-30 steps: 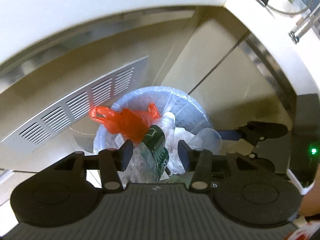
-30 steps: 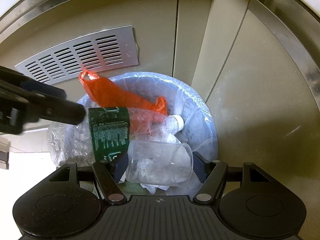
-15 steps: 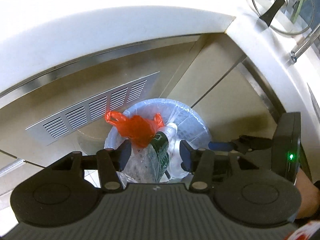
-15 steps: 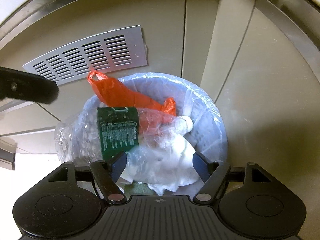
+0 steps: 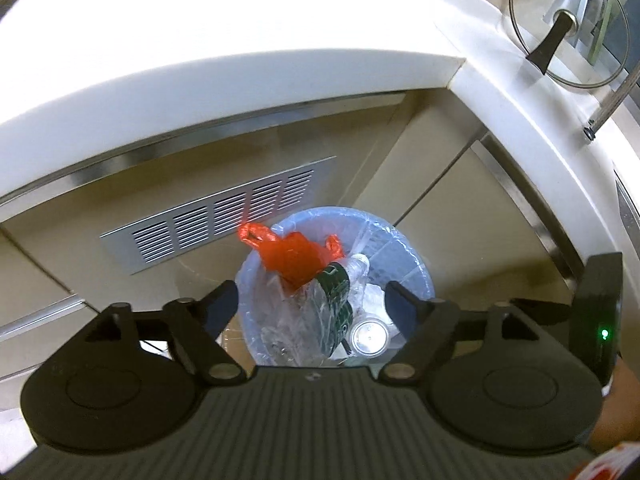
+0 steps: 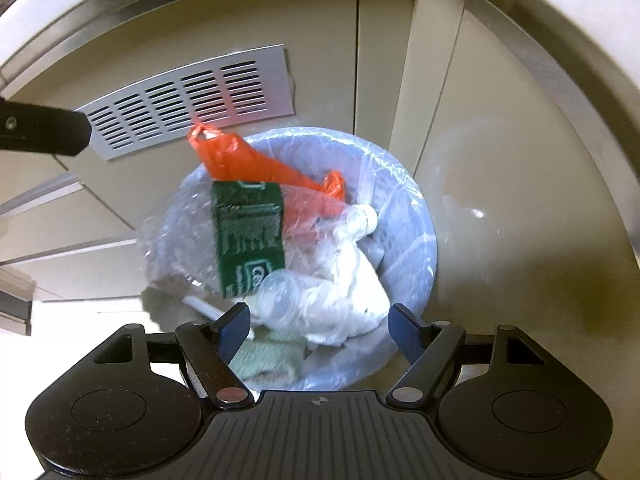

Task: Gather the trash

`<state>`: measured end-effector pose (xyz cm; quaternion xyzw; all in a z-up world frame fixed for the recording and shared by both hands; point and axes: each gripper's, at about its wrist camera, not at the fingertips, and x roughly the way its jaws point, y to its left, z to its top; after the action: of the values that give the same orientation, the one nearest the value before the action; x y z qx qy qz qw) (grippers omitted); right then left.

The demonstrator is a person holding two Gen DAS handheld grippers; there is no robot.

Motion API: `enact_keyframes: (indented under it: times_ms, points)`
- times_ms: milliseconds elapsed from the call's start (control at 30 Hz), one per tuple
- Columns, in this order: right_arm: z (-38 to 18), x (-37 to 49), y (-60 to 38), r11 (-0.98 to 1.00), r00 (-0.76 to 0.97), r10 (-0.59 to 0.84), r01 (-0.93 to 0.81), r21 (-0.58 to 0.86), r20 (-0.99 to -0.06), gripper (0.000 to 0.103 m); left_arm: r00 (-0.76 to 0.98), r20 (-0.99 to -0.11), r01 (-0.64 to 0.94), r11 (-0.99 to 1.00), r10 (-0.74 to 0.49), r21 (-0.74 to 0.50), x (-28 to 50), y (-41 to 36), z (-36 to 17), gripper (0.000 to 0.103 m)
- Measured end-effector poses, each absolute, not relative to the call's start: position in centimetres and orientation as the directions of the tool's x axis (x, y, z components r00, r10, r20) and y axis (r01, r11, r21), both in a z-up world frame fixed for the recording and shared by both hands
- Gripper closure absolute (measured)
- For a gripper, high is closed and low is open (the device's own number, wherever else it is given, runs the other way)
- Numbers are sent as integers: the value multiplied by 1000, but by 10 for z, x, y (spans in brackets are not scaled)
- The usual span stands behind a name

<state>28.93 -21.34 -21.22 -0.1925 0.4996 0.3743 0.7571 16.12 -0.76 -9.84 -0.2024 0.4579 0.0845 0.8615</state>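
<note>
Since a second ago the left tongs [image 5: 312, 300] have let go of the crushed clear plastic bottle with the dark green label [image 5: 334, 300]: then the pads pinched it, and now their jaws are opening wide with nothing pressed between them, the bottle lying below in the round pale-blue waste bin lined with a clear plastic bag [image 5: 416, 256]. The clear plastic cup [image 6: 280, 292] that sat between the right tongs [image 6: 318, 322] a second ago now lies on its side among the rubbish, and the view from both wrists has drawn back from the bin.

The right tongs stand wide apart and hold nothing; their blue pads hang above the near rim of the bin [image 6: 420, 216]. In the right wrist view the bottle [image 6: 248, 240] lies across the top of the pile, its white cap [image 6: 370, 216] pointing to the right rim and its crumpled base jutting past the left rim. Under and behind it sits a crumpled orange-red plastic bag [image 6: 236, 160], with a handle loop sticking up beyond the far rim. White crumpled tissue [image 6: 356, 292] fills the near right part of the bin.

The bin stands on the floor against beige cabinet fronts, just in front of a silver slotted vent grille [image 5: 224, 216]. Above runs the white tabletop [image 5: 240, 48], where a glass pan lid with a black handle [image 5: 560, 36] leans at the far right.
</note>
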Motion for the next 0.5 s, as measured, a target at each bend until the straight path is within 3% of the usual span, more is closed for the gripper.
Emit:
enact_keyframes:
  times_ms: [367, 500]
  points:
    - [-183, 266, -232, 667, 212, 412, -733, 135, -886, 27, 539, -840, -410, 891, 65, -195, 121, -14, -83, 3]
    - [-172, 267, -236, 666, 221, 435, -732, 146, -873, 19, 514, -853, -439, 882, 89, -172, 112, -20, -82, 1]
